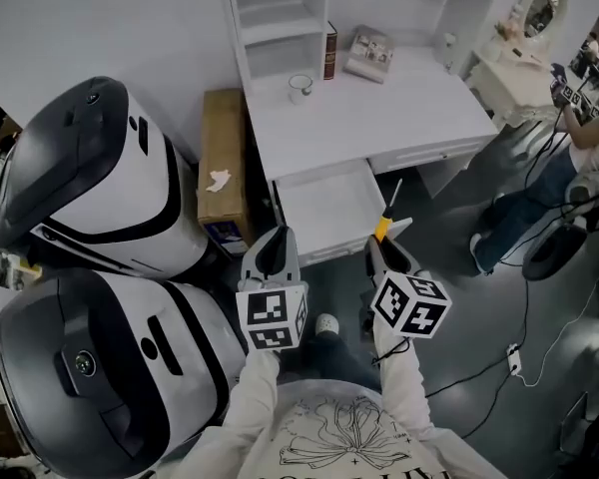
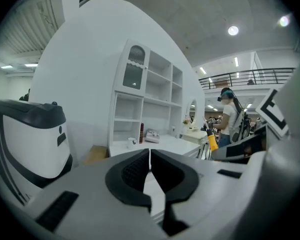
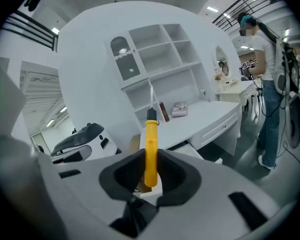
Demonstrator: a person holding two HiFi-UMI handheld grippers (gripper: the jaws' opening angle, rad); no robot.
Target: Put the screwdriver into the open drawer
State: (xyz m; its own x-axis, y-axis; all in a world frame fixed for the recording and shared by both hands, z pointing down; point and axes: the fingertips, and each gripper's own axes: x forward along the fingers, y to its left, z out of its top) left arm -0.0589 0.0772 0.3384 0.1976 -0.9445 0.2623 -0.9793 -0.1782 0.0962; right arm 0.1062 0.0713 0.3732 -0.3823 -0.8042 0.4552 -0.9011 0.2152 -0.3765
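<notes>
Right fingers: the right gripper [image 3: 150, 160] has its jaws partly apart, with the dark pads pressed on either side of the yellow handle.
Screwdriver: the screwdriver [image 3: 150, 149] stands between those pads. The butt of its handle sits low in the gap, its black collar and thin metal shaft stick out past the fingertips, and it points up and away toward the desk.
Screwdriver from above: in the head view the screwdriver [image 1: 383, 224] is at the near right corner of the drawer, held above the floor and not inside the drawer. Its shaft slants toward the far right.
Left fingers: the left gripper [image 2: 150, 160] has its jaws drawn together with the tips meeting, and nothing is between them.
Grippers side by side: the left gripper [image 1: 274, 239] and right gripper [image 1: 383, 243] are level with each other at the drawer's near edge, one near each front corner.
Drawer: the open drawer [image 1: 324, 206] is pulled out toward the person from under the desk top.
Desk: the white desk [image 1: 399, 108] carries a shelf unit at its far edge, and on it are a cup [image 1: 299, 86], an upright dark book [image 1: 330, 50] and a flat boxed item [image 1: 369, 54].
Left of desk: a cardboard box [image 1: 223, 163] is against its side, and beyond it are two large white-and-black machines [image 1: 90, 178].
Far right: a person [image 1: 591, 118] stands by another white table.
</notes>
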